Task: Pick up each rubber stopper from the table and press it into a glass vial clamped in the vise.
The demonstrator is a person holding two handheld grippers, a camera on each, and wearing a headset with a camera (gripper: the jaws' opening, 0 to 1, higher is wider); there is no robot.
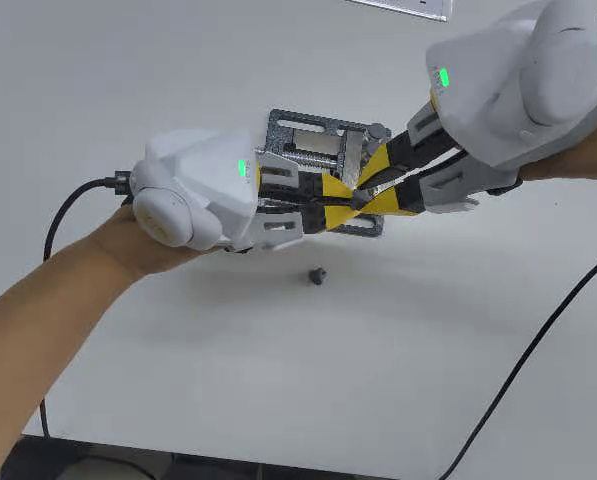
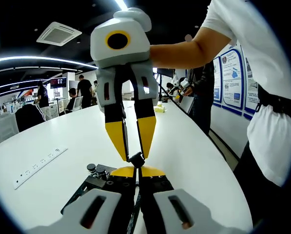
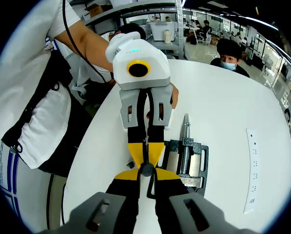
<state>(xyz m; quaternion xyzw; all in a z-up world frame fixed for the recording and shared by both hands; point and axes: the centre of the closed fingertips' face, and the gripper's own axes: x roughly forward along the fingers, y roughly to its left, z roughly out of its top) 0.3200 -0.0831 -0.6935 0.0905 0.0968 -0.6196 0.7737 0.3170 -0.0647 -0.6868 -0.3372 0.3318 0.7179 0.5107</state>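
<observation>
The right tongs (image 3: 146, 174) are almost closed and pinch a small dark round rubber stopper (image 2: 137, 158). The left tongs (image 2: 137, 171) are squeezed together with only a thin slit, and their yellow tips sit right against that stopper. Both pairs meet just above the dark grey metal vise (image 1: 303, 135). Another small dark rubber stopper (image 1: 318, 275) lies on the white tabletop (image 1: 278, 380), near the vise on the side toward the near edge.

Dark stopper (image 1: 318, 275) lies near vise (image 1: 303, 128); second stopper (image 3: 146, 169) pinched between jaws.
</observation>
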